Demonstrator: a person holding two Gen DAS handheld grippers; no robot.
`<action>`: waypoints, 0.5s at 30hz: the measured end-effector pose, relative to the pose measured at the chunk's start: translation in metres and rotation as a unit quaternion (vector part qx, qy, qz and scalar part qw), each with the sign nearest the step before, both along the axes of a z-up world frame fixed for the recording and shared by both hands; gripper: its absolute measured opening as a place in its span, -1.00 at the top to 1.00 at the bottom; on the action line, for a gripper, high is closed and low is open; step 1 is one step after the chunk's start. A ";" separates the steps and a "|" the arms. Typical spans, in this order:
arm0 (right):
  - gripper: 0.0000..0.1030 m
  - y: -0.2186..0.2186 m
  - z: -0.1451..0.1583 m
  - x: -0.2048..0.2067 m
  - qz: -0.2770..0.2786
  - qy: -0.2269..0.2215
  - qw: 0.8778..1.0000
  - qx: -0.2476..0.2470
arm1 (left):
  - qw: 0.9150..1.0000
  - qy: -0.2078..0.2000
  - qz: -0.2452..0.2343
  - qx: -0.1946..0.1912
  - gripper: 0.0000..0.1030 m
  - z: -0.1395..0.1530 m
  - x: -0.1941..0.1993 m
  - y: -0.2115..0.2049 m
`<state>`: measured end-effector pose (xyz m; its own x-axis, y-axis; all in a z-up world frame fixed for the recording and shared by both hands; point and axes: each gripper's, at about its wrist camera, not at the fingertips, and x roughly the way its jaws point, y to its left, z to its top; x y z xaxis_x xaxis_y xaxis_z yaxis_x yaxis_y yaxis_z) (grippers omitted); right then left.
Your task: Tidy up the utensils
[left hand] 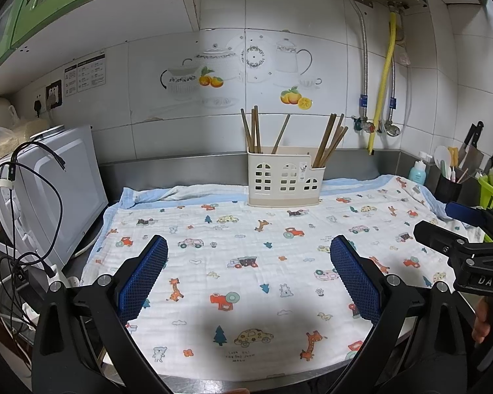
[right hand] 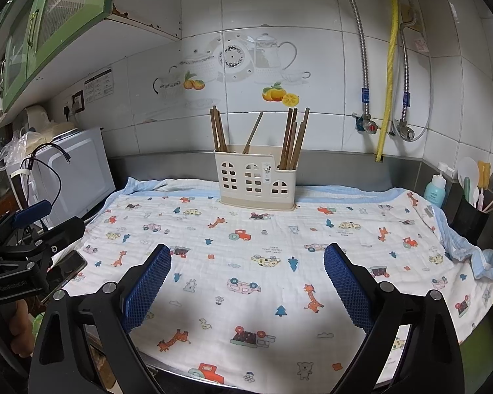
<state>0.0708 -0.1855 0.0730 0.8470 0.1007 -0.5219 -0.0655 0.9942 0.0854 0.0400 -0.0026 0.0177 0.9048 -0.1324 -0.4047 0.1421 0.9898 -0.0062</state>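
In the left wrist view, the left gripper (left hand: 249, 264) hung over the counter with its jaws spread wide and nothing between them; its fingers were matte black plastic with bolt heads, each faced with a blue pad (left hand: 140, 275) of fine mesh-like texture. Beneath lay a crinkled white muslin cloth (left hand: 246, 262) printed with cartoon cars, giraffes and little trees, edged in pale blue. At the cloth's far edge, against the steel backsplash, stood a cream plastic utensil holder (left hand: 284, 179) pierced with arched, window-shaped openings, and slim brown wooden chopsticks (left hand: 328, 141) leaned upright in its compartments: some at the left, one in the middle, a bunch at the right. A white microwave (left hand: 59, 193) sat left, draped with black cables. The right gripper (left hand: 460, 229) entered from the right edge, cut off by the frame, so its opening could not be judged there. In the right wrist view, the right gripper (right hand: 248, 277) also stood wide open and empty above the same cloth, its blue pads showing the same mesh grain. The holder (right hand: 254, 177) and chopsticks (right hand: 292, 141) sat straight ahead at the back. The left gripper (right hand: 33, 226) showed only partly at the left edge, above a dark, glossy phone-like slab (right hand: 67, 271) half hidden under it. A teal pump bottle (right hand: 435, 190) and a dark cup of utensils (right hand: 470, 220) stood at the right, blurred by the lens edge.
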 end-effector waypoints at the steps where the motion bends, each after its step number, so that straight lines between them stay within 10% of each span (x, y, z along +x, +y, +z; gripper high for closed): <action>1: -0.77 0.000 0.000 0.000 0.000 0.000 1.000 0.000 | 1.000 0.000 0.001 0.001 -0.90 0.000 0.000 0.000; 15: -0.77 0.000 -0.002 0.000 -0.001 0.001 1.000 -0.001 | 1.000 0.003 0.001 0.004 -0.90 -0.001 0.003 -0.001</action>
<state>0.0707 -0.1853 0.0714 0.8463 0.0982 -0.5236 -0.0637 0.9945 0.0835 0.0432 -0.0035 0.0171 0.9023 -0.1285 -0.4115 0.1411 0.9900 0.0002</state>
